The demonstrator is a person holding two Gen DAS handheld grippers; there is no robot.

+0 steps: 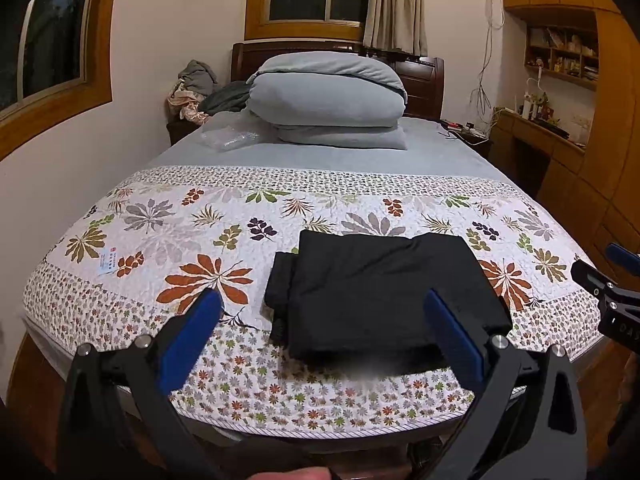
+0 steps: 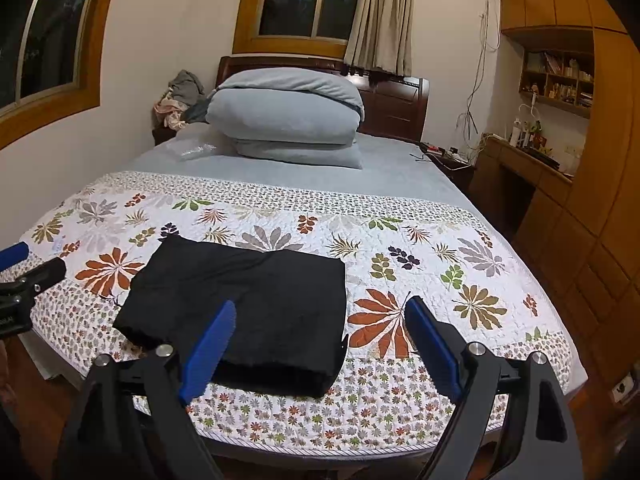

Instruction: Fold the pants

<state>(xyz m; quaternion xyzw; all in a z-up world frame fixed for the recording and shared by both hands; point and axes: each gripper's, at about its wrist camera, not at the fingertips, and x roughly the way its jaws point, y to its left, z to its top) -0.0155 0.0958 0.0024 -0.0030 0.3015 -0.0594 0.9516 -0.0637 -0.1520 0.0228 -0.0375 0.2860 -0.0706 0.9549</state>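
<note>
Claws, the left claw (image 1: 324, 334) and right claw (image 2: 320, 338), hang spread and empty just short of the black pants (image 1: 380, 296), a soft, light, limp folded stack on the bed's floral quilt (image 1: 200, 240), probably best pinched through all layers at an edge.

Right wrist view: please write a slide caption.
Open right tongs hover above folded black pants on the floral quilt.

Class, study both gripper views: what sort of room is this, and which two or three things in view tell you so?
Most likely a bedroom in a home. A bed with a dark wooden headboard fills the room, a folded grey duvet is stacked at its head, and folded black pants lie on the floral quilt.
</note>
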